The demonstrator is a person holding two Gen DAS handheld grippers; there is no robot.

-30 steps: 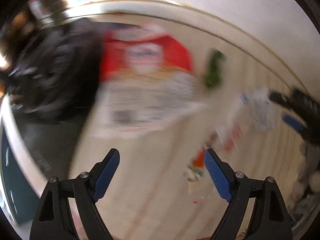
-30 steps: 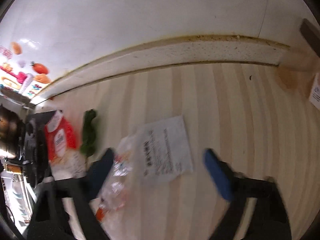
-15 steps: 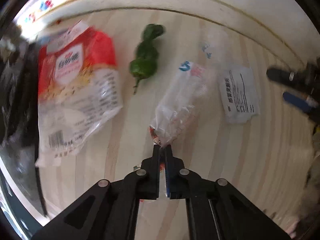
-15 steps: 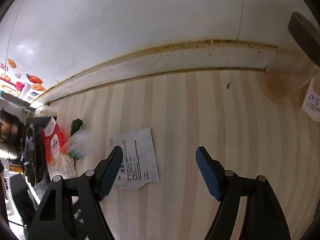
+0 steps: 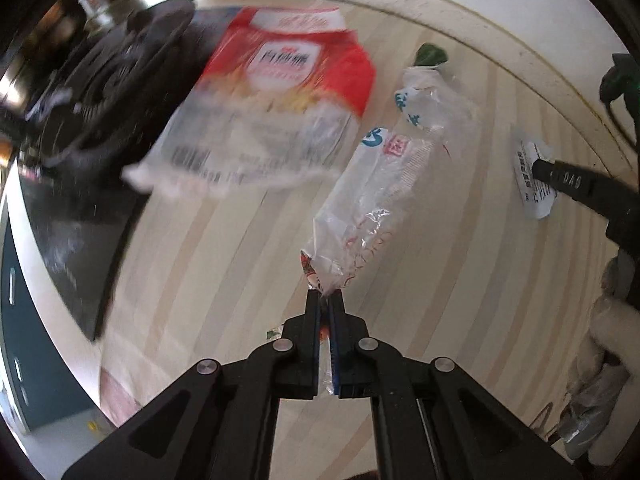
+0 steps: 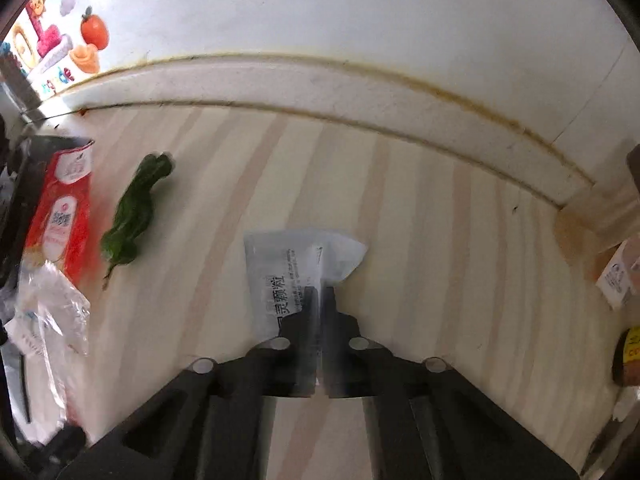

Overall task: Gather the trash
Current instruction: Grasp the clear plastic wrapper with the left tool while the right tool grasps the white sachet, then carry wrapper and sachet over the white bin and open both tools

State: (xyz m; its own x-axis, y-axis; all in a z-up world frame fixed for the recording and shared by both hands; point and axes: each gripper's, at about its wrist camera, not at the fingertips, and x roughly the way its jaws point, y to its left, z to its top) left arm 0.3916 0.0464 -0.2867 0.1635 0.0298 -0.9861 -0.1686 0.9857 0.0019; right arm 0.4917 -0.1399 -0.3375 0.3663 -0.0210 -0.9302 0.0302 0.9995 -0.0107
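Our left gripper [image 5: 325,295] pinches one end of the clear plastic bag [image 5: 384,184] (blue and red print, unreadable), which trails toward the green pepper [image 6: 134,210]. Our right gripper [image 6: 319,293] is closed on the white packet [image 6: 294,272], printed with black Chinese characters, right of the pepper. The red-and-clear wrapper [image 5: 272,104] lies left of it.

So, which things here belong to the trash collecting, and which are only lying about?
Part of the job:
- clear plastic bag, pinched by the left gripper
- white packet, pinched by the right gripper
- red and white wrapper, lying on the counter

Probably just lying about:
- green pepper, which may be food
- stove
- wall stickers
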